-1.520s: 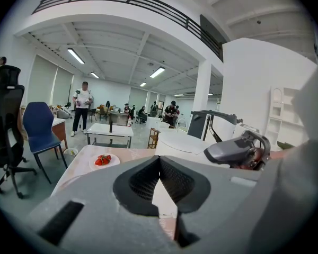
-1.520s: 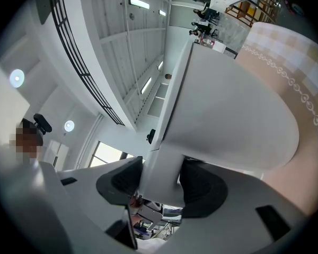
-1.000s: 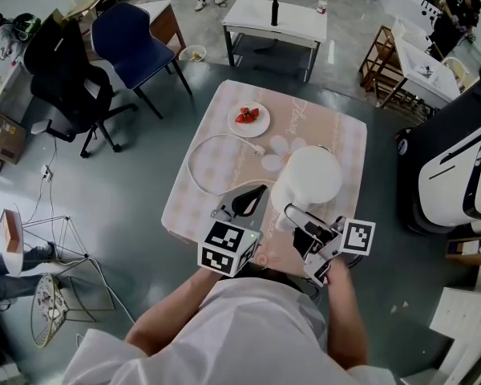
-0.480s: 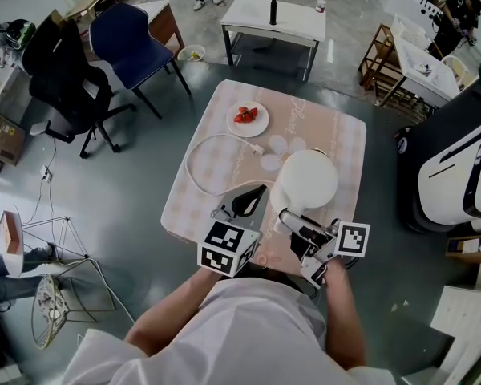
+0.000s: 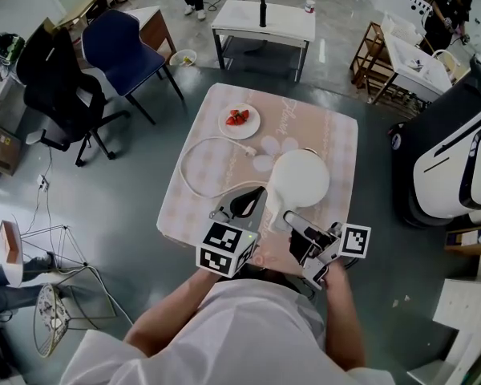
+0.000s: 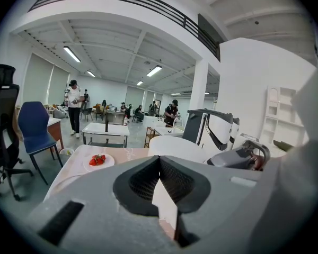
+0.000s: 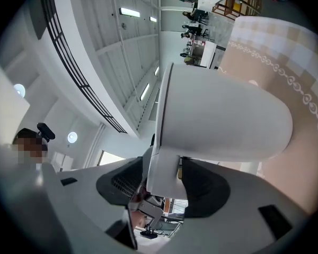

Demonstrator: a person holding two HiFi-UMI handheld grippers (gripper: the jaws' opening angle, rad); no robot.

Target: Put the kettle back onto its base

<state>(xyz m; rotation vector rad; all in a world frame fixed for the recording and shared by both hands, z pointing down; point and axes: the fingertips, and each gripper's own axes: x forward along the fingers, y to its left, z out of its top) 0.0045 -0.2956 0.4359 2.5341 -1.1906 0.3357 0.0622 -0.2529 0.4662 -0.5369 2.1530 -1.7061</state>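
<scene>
The white kettle point(image 5: 299, 176) stands near the front of the pink-clothed table point(image 5: 341, 139). My right gripper point(image 5: 293, 219) is shut on its handle from the near side. In the right gripper view the handle sits clamped between the two dark pads point(image 7: 199, 187), and the kettle body point(image 7: 222, 115) fills the picture. My left gripper point(image 5: 247, 201) hovers just left of the kettle, jaws shut with nothing between them point(image 6: 159, 160). The kettle point(image 6: 177, 147) shows behind them. A white power cable point(image 5: 188, 155) loops across the cloth toward the left gripper. I cannot make out the base.
A plate of strawberries point(image 5: 239, 121) sits at the far left of the table. A blue chair point(image 5: 124, 34) and a black office chair point(image 5: 60, 79) stand to the left. A white table point(image 5: 264, 18) is behind, and a large white machine point(image 5: 457, 159) is at the right.
The head view has shifted slightly. The kettle and both grippers sit in nearly the same place on the table, and the right gripper keeps its hold on the handle.
</scene>
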